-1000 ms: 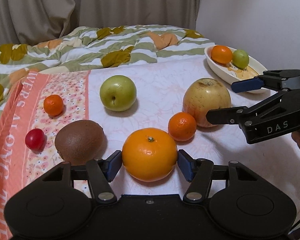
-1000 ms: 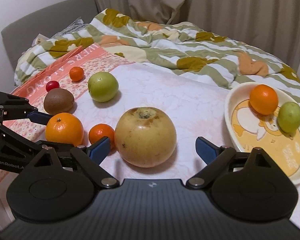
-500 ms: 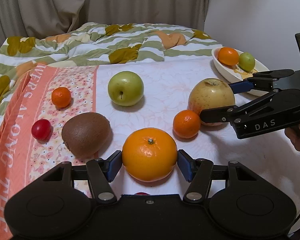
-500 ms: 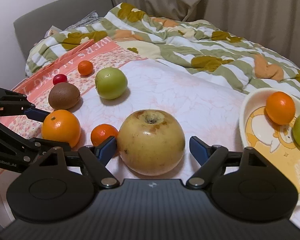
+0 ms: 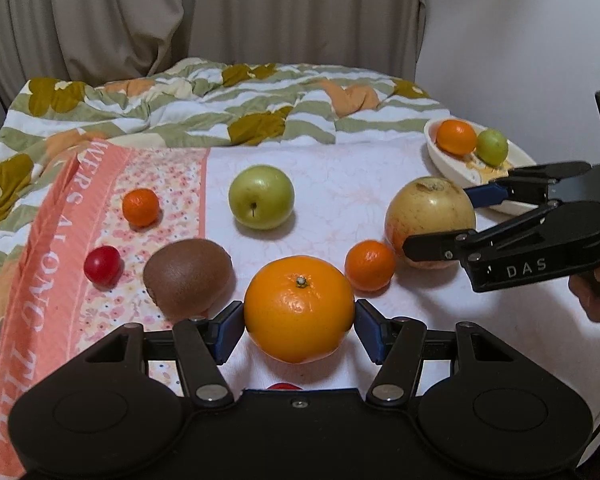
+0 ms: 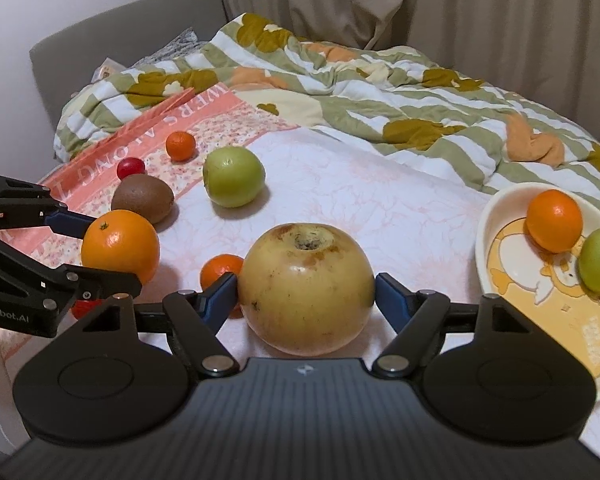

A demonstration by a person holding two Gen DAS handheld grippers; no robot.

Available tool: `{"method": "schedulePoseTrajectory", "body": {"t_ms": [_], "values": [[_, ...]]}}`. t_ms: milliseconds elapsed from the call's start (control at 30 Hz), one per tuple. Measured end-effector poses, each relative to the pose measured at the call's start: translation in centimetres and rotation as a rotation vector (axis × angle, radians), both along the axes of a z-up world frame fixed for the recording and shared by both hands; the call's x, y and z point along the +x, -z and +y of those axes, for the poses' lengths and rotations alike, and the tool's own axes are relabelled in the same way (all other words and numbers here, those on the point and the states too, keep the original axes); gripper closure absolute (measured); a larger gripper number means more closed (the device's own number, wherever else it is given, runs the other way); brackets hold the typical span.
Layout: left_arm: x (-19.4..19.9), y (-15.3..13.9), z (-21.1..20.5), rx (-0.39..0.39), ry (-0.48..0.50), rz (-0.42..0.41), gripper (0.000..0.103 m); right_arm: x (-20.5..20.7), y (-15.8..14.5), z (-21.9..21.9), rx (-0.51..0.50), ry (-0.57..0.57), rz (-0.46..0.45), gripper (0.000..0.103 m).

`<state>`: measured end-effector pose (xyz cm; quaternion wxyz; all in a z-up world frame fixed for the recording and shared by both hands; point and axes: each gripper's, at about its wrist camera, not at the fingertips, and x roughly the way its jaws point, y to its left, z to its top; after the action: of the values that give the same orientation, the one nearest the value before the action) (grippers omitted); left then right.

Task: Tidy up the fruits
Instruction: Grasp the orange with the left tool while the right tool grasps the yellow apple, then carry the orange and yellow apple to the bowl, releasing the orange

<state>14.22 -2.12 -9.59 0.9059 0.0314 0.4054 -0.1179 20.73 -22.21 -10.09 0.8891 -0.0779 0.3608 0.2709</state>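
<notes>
Right gripper (image 6: 306,292) jaws just closed from wide onto pear (image 6: 305,286); left gripper (image 5: 299,326) clamped on orange (image 5: 299,308); two fruits in bowl (image 6: 488,240), seven outside

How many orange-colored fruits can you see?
4. A big orange sits between the left gripper's fingers, a small one beside it, another on the flowery cloth, and one in the dish. More could be hidden.
</notes>
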Motion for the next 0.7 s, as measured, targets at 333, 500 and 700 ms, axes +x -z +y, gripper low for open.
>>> {"method": "schedulePoseTrajectory", "body": {"t_ms": [333,500,700], "values": [[-2.0,-4.0,0.4,-0.042,0.003,-0.077,0.039,-3.3,-4.0,-0.2,0.002,0.135,-0.008,0.013],[-3.0,-6.5,0.4,-0.087,0.013,-0.120,0.039,-5.5,-6.7,-1.5,0.018,0.241,-0.038,0.013],[-3.2,-8.8,-1.2,-0.119,0.060,-0.150,0.039,-7.5,-9.9,-4.9,0.045,0.351,-0.069,0.013]]}}
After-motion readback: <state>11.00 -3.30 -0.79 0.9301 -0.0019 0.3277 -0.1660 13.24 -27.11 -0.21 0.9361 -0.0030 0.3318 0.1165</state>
